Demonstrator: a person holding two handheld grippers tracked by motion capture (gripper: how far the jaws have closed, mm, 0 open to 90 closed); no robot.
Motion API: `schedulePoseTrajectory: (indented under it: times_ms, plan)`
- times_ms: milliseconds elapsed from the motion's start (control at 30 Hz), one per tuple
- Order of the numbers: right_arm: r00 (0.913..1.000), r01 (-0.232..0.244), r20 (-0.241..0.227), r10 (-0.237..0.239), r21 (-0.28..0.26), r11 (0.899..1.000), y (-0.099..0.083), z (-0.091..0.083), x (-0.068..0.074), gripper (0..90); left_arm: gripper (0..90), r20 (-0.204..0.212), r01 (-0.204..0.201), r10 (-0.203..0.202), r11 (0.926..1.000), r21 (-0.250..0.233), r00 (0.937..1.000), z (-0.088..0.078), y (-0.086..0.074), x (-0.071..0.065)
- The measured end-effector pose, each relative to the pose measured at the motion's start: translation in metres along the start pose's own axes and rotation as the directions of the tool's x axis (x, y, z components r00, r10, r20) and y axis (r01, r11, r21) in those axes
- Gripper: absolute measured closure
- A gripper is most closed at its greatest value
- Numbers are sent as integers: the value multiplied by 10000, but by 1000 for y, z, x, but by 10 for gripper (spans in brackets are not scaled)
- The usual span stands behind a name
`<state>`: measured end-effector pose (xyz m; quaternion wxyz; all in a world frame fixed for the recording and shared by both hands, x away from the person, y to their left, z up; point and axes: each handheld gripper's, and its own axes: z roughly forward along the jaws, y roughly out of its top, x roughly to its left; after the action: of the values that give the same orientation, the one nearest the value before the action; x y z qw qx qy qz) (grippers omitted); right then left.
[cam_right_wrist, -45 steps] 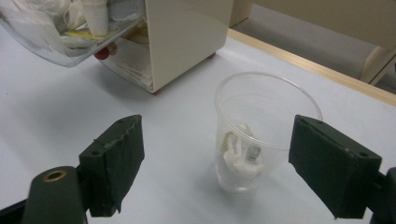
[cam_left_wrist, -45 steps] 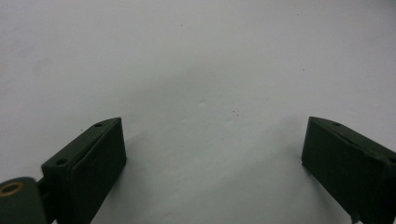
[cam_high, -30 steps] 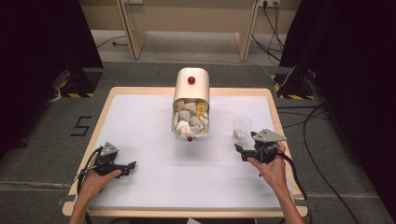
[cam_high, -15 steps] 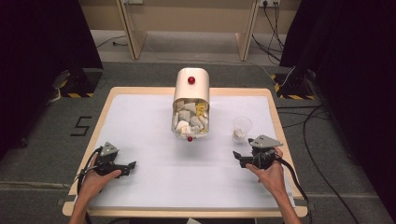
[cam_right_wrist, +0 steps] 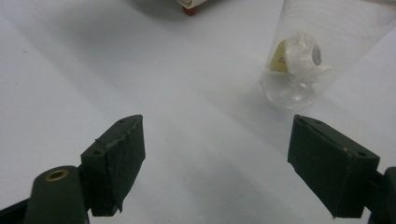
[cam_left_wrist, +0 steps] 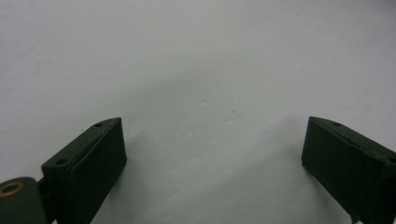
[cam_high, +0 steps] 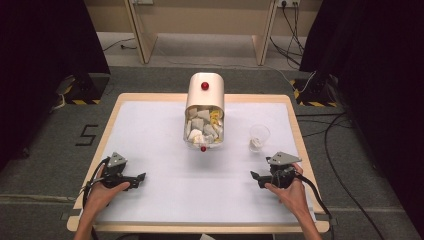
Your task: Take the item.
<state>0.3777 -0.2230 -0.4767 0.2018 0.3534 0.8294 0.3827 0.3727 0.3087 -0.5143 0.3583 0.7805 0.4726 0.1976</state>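
I see a clear plastic cup (cam_high: 259,136) standing upright on the white bench (cam_high: 150,130), toward its right edge and about midway between the far and near edges. In the right gripper view the cup (cam_right_wrist: 306,60) holds a crumpled white wrapper with a bit of yellow, lying at its bottom. My right gripper (cam_high: 256,178) sits just nearer than the cup, close to the near right corner, held in a hand (cam_high: 290,192) that comes in from the near edge. Its two black jaws stand wide apart with nothing between them, and bare bench surface shows through the gap; the cup stands beyond the jaws, apart from them, slightly to the side of the right-hand jaw in that view. Toward the middle of the bench's far edge lies a cream-coloured bin (cam_high: 205,107) on its side, with a red knob on top and its open mouth facing the near edge, full of crumpled white and yellow wrappers (cam_high: 202,129). The cup is to the right of that mouth, near but not touching it. My left gripper (cam_high: 141,176) rests near the near left corner, well apart from everything else, held in the other hand (cam_high: 102,192); its jaws are also spread wide over empty white surface.
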Motion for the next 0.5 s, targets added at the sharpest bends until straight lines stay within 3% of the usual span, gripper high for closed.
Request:
schedulePoseTrajectory:
  times_ms: [233, 500]
  plan:
    - [10000, -49, -83, 51, 193, 9998, -7, 0, 1, 197, 55, -1, -1, 1, 10000, -1, 10000, 0, 0, 0]
    - [9996, 291, -30, -290, 750, 9968, -13, -1, 9, 185, 55, 2, 0, 0, 10000, 2, 10000, 0, 0, 0]
